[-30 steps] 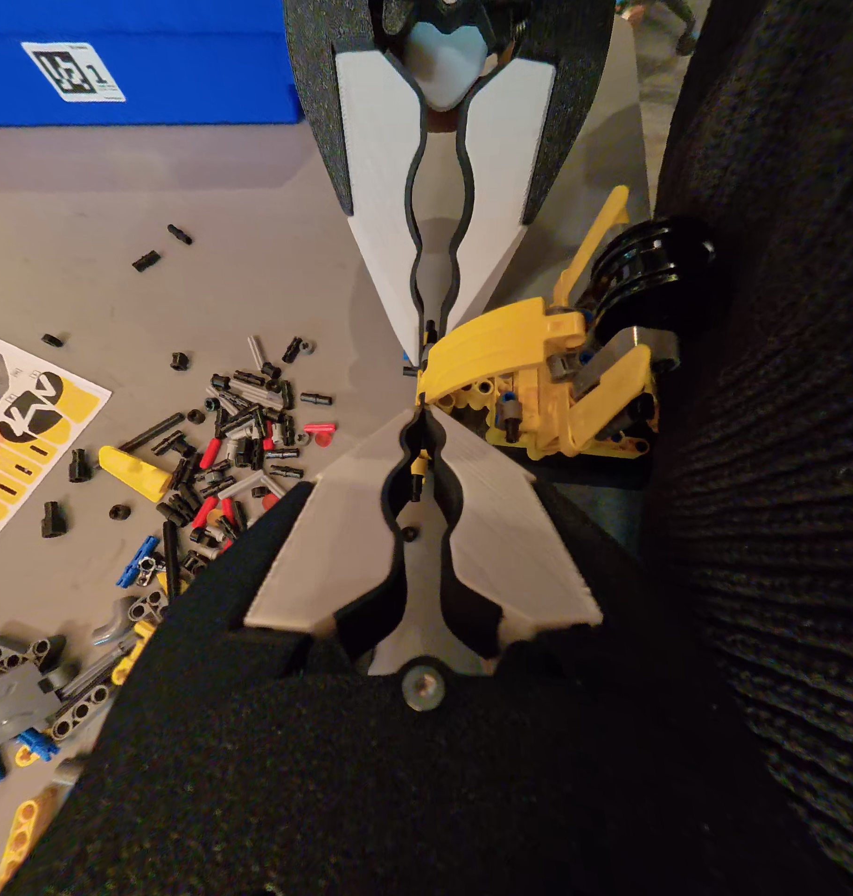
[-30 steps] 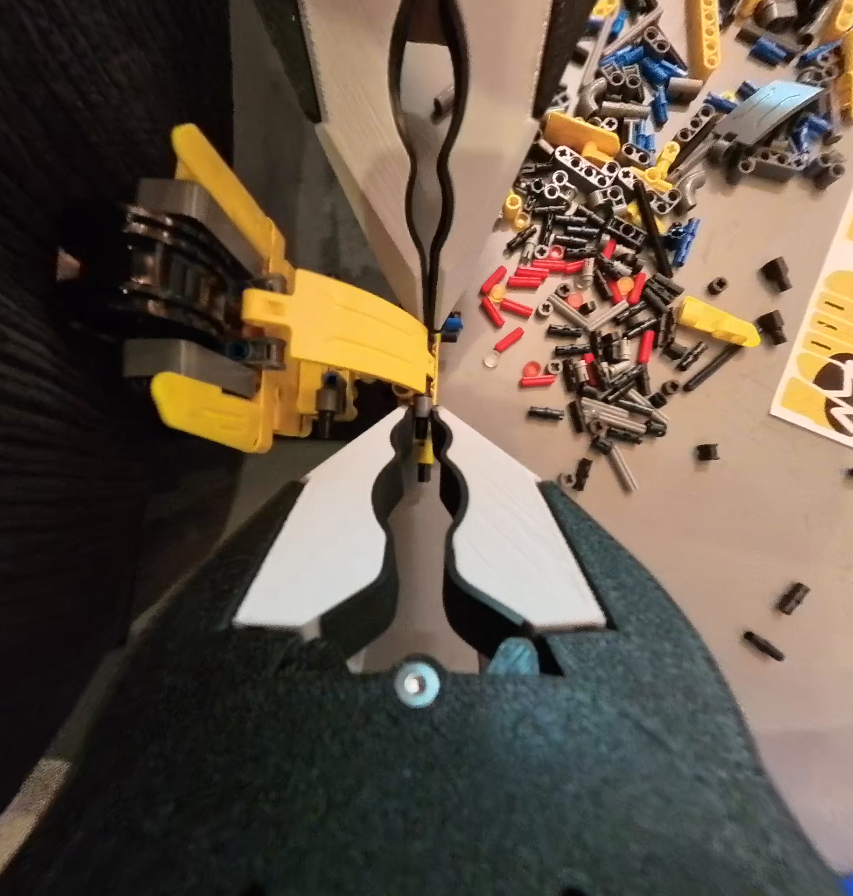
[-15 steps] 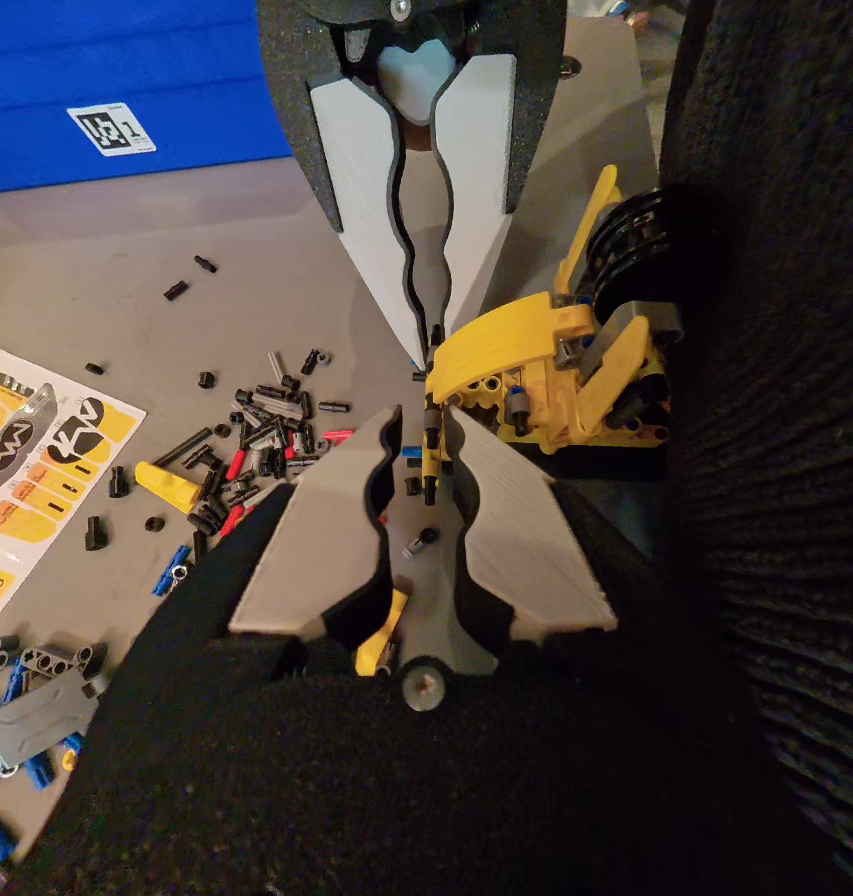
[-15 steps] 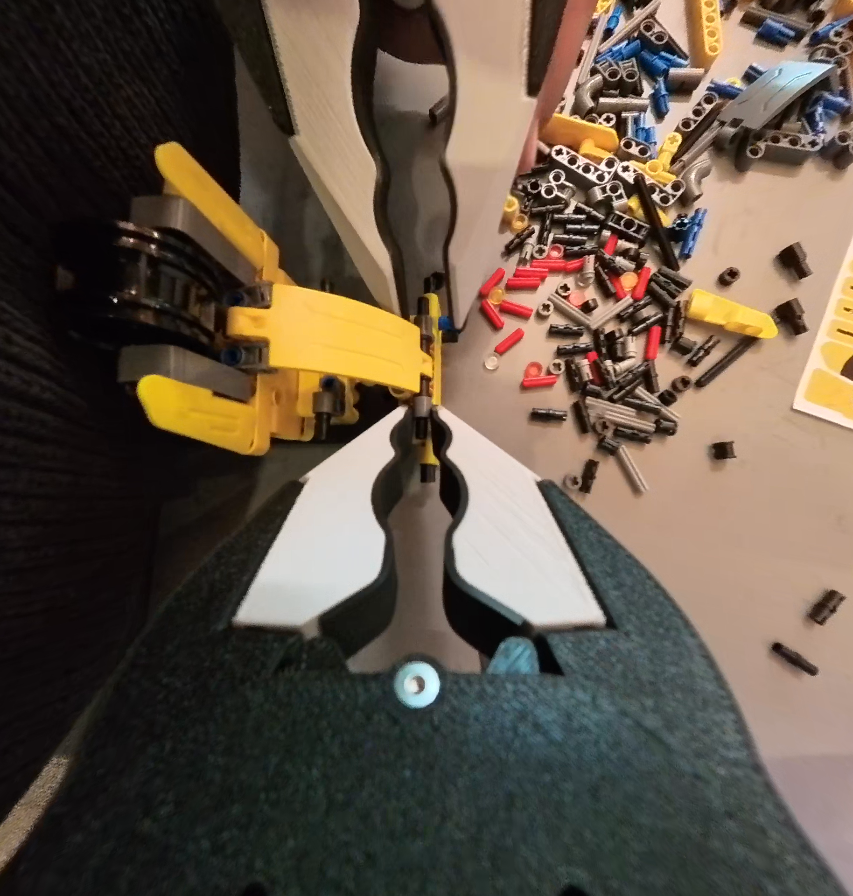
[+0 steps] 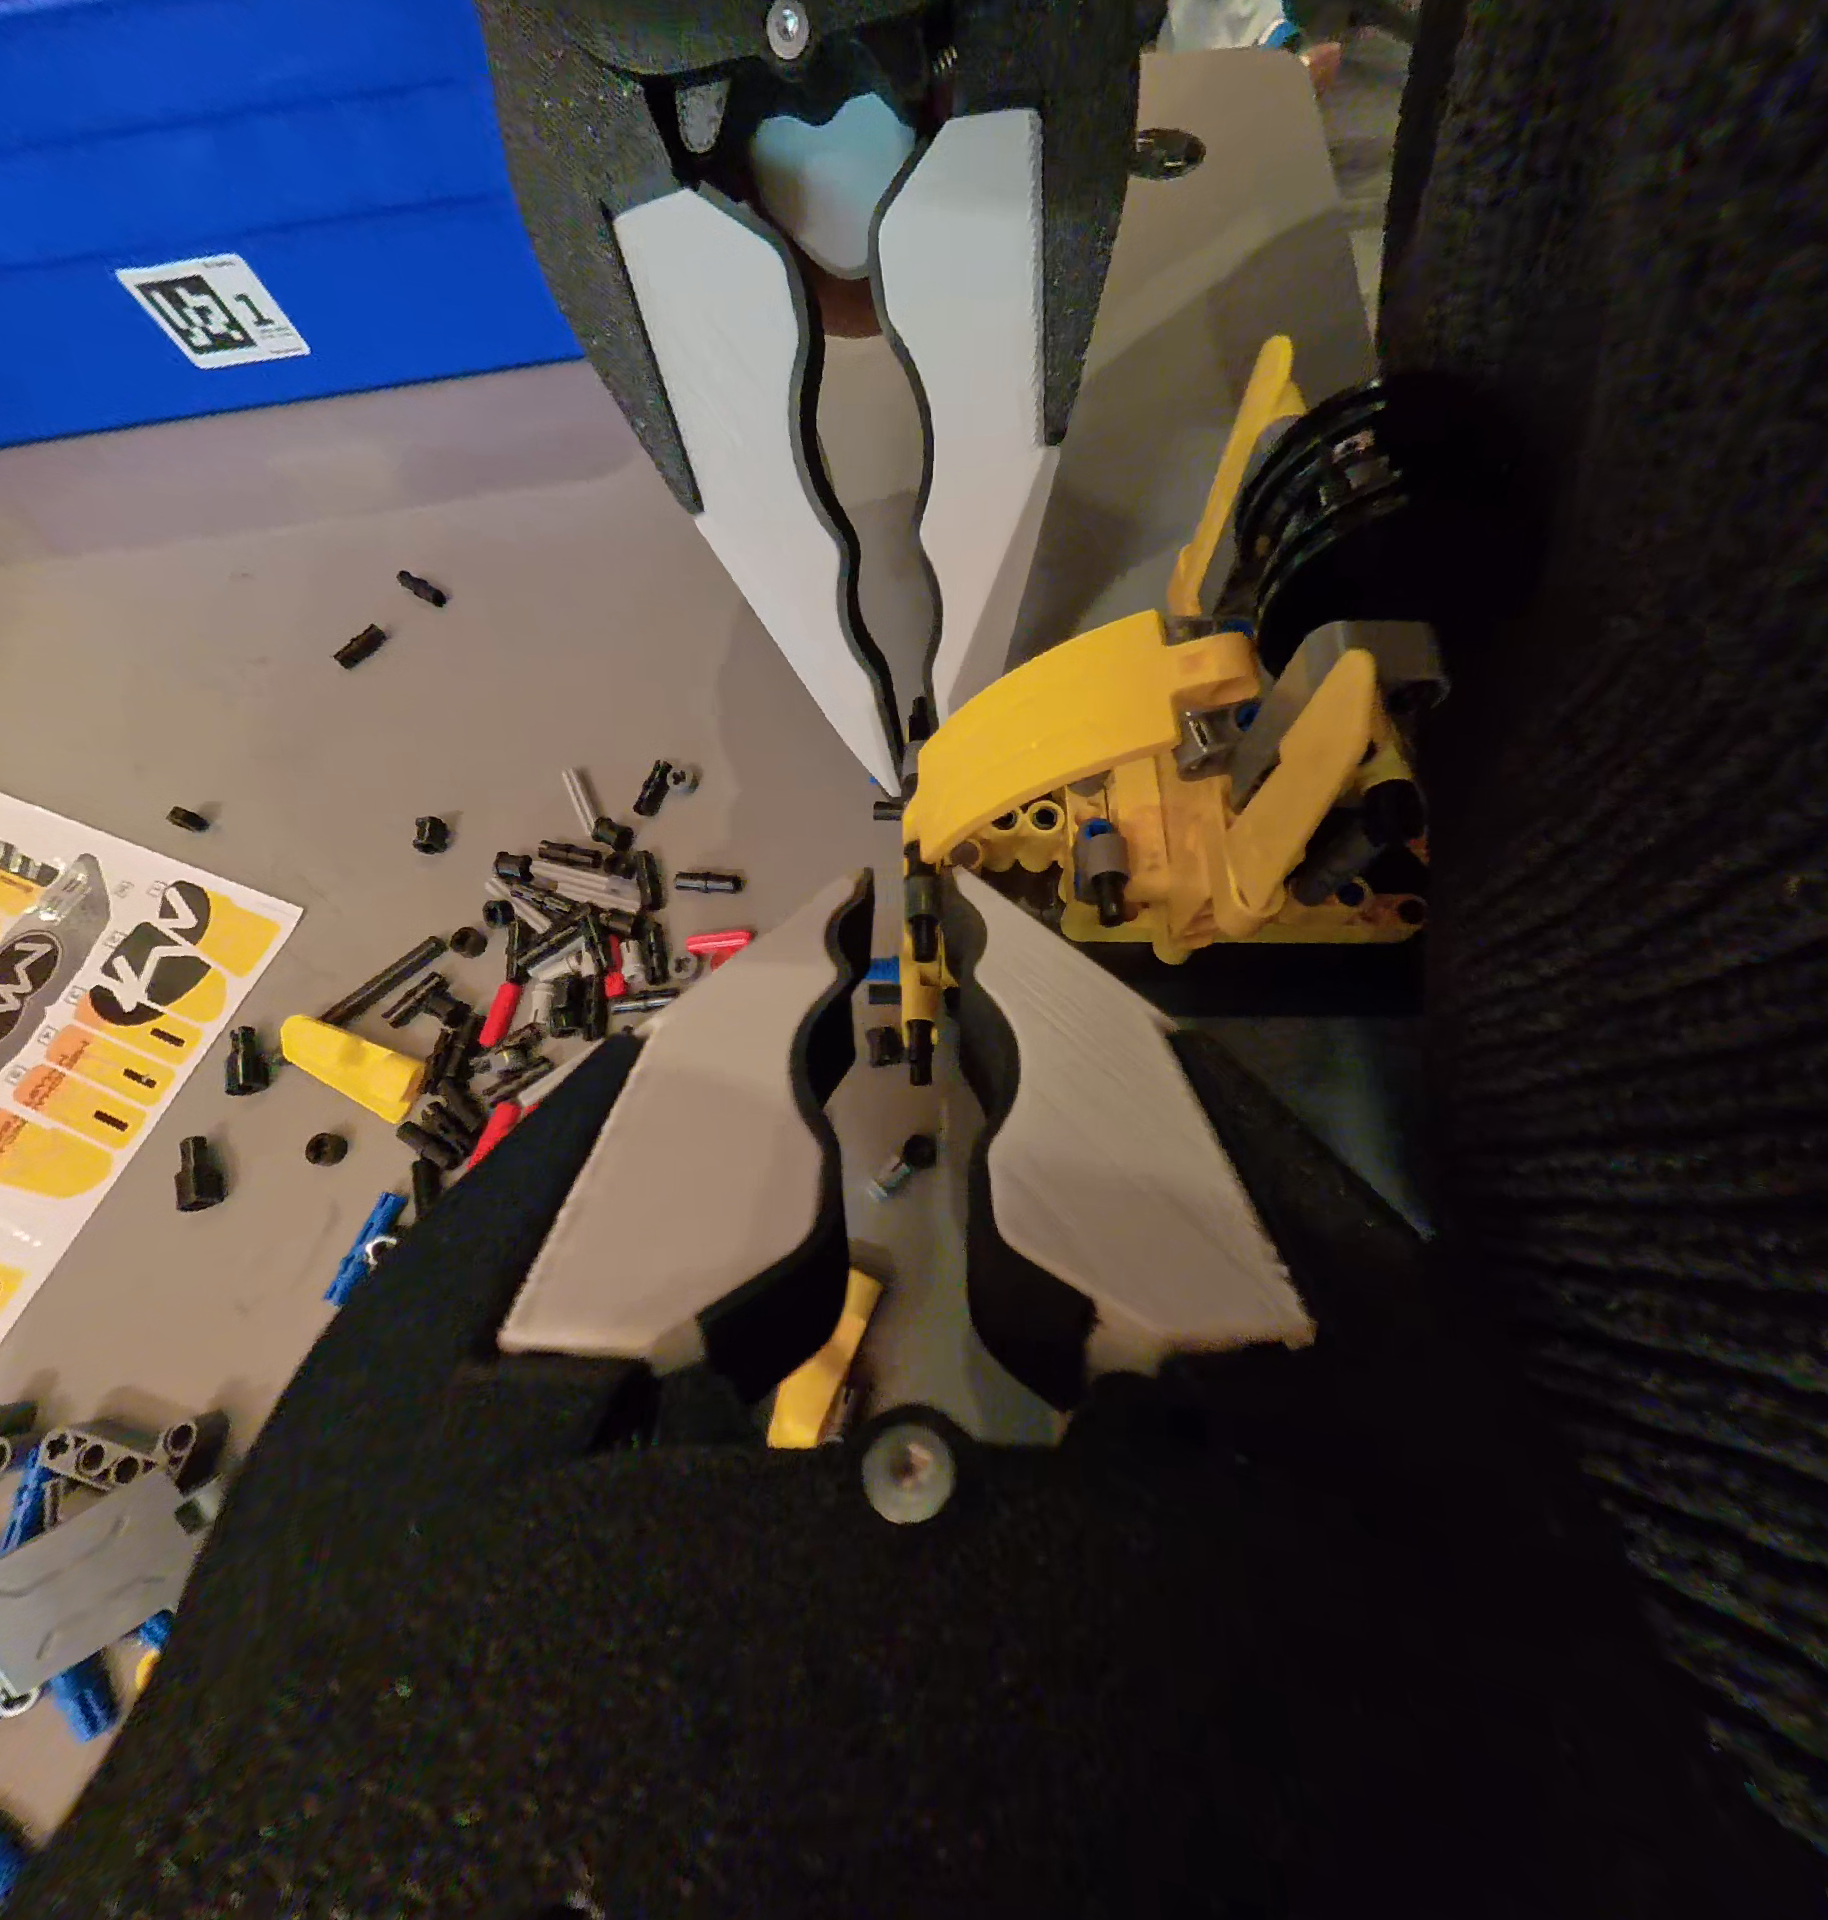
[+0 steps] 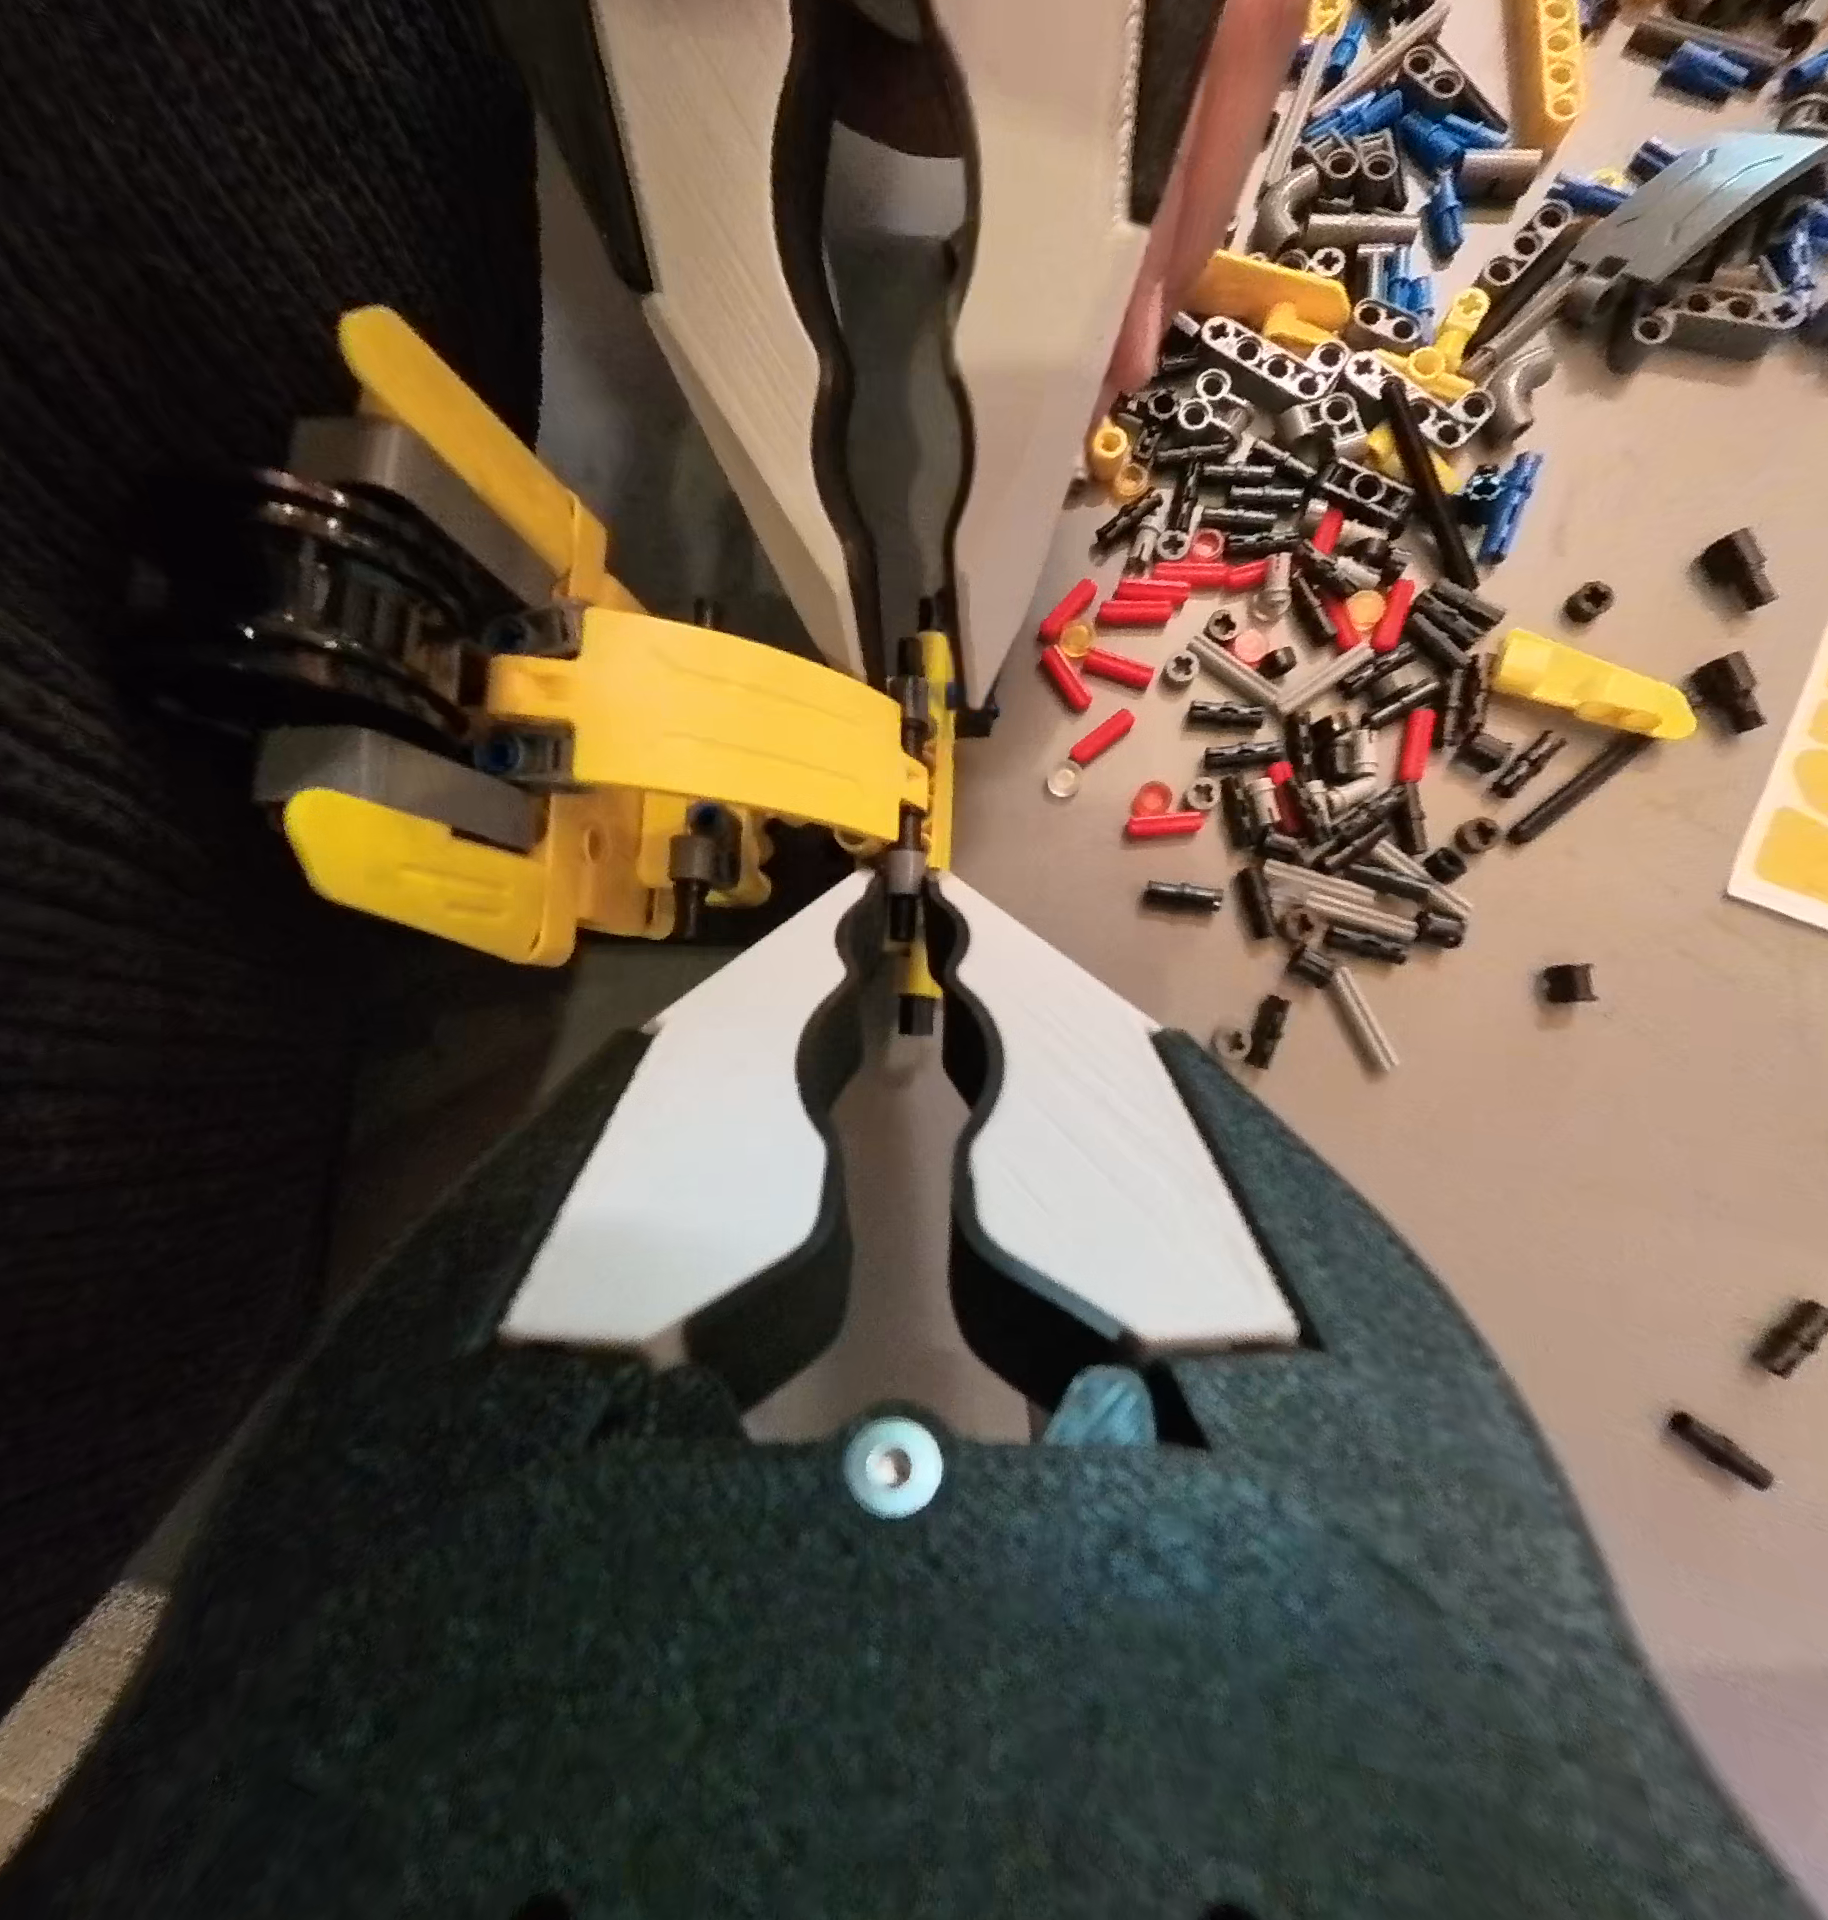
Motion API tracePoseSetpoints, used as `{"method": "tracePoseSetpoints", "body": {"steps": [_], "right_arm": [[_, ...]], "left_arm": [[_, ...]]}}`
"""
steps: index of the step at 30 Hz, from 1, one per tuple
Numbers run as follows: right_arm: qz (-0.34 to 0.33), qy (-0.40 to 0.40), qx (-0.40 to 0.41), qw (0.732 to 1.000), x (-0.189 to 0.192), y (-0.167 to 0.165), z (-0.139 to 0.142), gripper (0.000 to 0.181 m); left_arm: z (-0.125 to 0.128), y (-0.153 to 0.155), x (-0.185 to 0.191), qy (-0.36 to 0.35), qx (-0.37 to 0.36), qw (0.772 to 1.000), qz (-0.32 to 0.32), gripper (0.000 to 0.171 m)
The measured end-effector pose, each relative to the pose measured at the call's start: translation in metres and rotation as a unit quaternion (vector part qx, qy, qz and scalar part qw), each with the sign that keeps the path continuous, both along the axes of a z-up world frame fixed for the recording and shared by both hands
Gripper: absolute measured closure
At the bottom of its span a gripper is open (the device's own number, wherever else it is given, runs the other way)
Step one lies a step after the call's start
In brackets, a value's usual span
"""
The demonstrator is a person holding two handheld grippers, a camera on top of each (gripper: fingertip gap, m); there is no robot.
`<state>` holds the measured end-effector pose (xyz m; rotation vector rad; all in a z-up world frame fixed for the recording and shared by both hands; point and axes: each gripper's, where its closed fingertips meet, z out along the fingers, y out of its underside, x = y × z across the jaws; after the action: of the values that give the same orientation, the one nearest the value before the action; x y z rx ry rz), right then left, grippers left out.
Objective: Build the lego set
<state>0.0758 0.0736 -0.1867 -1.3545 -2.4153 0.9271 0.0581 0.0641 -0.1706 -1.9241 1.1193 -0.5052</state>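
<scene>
A yellow brick-built model [image 5: 1076, 727] with grey panels and a black wheel is held above the grey table [image 5: 266, 675]. It also shows in the right wrist view [image 6: 702, 717]. A thin yellow beam with black pins [image 5: 920, 977] runs along its front edge. My left gripper [image 5: 910, 883] is open, with its fingers on either side of that beam. My right gripper [image 6: 902, 883] is shut on the other end of the beam [image 6: 915, 956]. The two grippers point tip to tip. In the left wrist view the right gripper [image 5: 905, 764] comes down from the top.
A pile of loose black, grey, red and blue pins and beams [image 5: 567, 935] lies on the table, with a yellow wedge piece [image 5: 354, 1065] beside it. A sticker sheet [image 5: 79, 997] lies farther left, a blue box [image 5: 214, 156] behind. A black knit garment [image 5: 1668, 935] fills the right side.
My left gripper has opened and let go of the yellow beam. My right gripper stays shut on it. The model has tilted slightly.
</scene>
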Motion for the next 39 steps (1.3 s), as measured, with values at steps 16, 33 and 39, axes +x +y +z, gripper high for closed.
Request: {"method": "tracePoseSetpoints", "body": {"steps": [16, 33, 39], "right_arm": [[-0.03, 0.025, -0.004, 0.999, 0.0, 0.009, -0.001, 0.158], [0.002, 0.07, 0.028, 0.997, -0.004, 0.005, 0.009, 0.174], [-0.008, 0.046, 0.027, 0.999, -0.002, 0.006, 0.009, 0.175]], "left_arm": [[-0.001, 0.0, 0.002, -0.018, -0.013, 0.999, -0.027, 0.167], [-0.001, 0.003, 0.0, -0.035, -0.038, 0.998, -0.029, 0.167], [-0.001, 0.004, 0.001, -0.037, -0.033, 0.998, -0.026, 0.167]]}}
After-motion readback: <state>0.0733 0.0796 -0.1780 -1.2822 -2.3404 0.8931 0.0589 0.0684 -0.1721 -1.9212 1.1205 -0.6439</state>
